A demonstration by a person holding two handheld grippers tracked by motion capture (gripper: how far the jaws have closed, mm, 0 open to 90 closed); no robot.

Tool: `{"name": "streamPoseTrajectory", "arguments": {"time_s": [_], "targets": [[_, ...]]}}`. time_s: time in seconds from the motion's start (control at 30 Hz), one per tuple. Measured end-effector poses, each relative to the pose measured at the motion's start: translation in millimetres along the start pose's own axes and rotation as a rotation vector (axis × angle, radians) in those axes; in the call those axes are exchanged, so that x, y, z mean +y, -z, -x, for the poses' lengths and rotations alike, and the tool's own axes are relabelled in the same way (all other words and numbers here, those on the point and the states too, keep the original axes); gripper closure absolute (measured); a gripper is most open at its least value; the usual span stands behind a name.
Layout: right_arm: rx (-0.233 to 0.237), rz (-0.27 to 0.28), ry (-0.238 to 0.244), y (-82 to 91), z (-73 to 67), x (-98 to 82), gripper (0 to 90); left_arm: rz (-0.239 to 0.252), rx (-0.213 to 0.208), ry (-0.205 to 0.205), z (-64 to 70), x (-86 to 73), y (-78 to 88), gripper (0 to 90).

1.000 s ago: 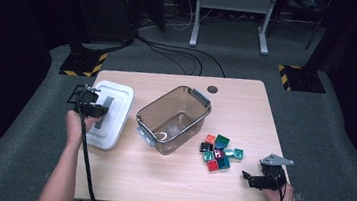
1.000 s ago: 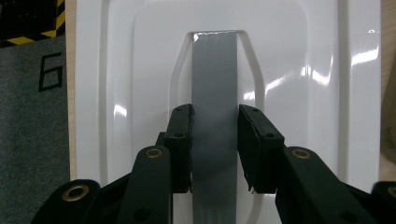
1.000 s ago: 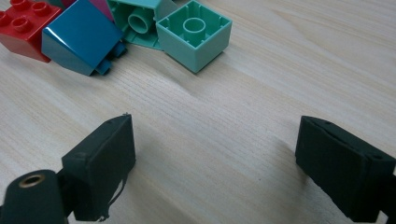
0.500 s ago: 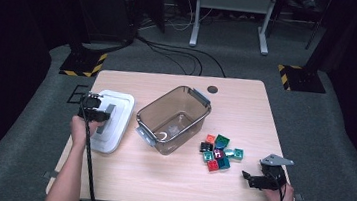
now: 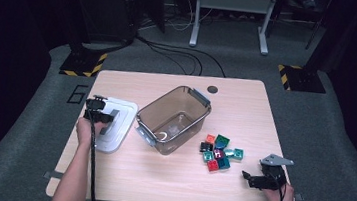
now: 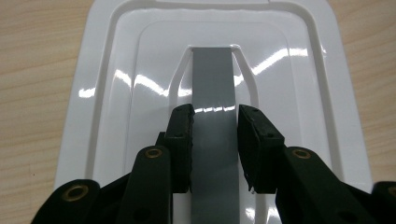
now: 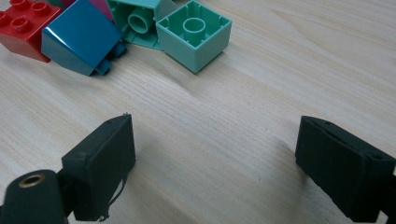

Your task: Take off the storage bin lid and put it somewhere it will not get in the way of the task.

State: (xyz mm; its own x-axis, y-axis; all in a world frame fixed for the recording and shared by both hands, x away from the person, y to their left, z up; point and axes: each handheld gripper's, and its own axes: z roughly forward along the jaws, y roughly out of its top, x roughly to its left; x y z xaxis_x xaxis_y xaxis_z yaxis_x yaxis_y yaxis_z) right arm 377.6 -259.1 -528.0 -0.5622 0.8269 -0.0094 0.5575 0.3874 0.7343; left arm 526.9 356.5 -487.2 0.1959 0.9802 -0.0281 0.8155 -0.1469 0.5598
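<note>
A white lid (image 5: 124,111) with a grey handle strip (image 6: 212,74) lies at the table's left. My left gripper (image 5: 106,119) is over it, and in the left gripper view the left gripper (image 6: 215,114) is shut on the grey handle, one jaw on each side. A clear brown-tinted tub (image 5: 174,117) stands open in the middle. A cluster of several coloured bricks (image 5: 220,152) lies to its right. My right gripper (image 5: 247,178) rests low near the table's front right, open and with nothing in it. In its own view the right gripper (image 7: 215,140) faces a mint brick (image 7: 194,32), a blue brick (image 7: 79,42) and a red brick (image 7: 23,21).
A small dark round cap (image 5: 212,89) is set in the table near its far edge. Cables trail from both grippers over the table's front edge. Bare wood (image 5: 158,179) lies between the tub and the person. Beyond the table are dark floor and stand legs.
My left gripper has sunk and come a little nearer the person, with the white lid in it. The right gripper and the bricks have kept still.
</note>
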Motion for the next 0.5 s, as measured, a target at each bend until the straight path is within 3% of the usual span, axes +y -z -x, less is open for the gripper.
{"name": "streamPoseTrajectory", "arguments": {"time_s": [0.2, 0.3, 0.5], "targets": [[0.000, 0.000, 0.000, 0.0, 0.0, 0.0, 11.3, 0.022, -0.014, 0.011, -1.9, -1.0, -1.2, 65.2], [0.000, 0.000, 0.000, 0.0, 0.0, 0.0, 11.3, 0.033, -0.033, 0.012, -2.0, -0.5, 0.1, 45.4], [0.001, -0.001, -0.001, 0.0, 0.0, 0.0, 11.3, 0.086, -0.036, 0.028, 5.3, -0.7, 16.3, 24.4]]}}
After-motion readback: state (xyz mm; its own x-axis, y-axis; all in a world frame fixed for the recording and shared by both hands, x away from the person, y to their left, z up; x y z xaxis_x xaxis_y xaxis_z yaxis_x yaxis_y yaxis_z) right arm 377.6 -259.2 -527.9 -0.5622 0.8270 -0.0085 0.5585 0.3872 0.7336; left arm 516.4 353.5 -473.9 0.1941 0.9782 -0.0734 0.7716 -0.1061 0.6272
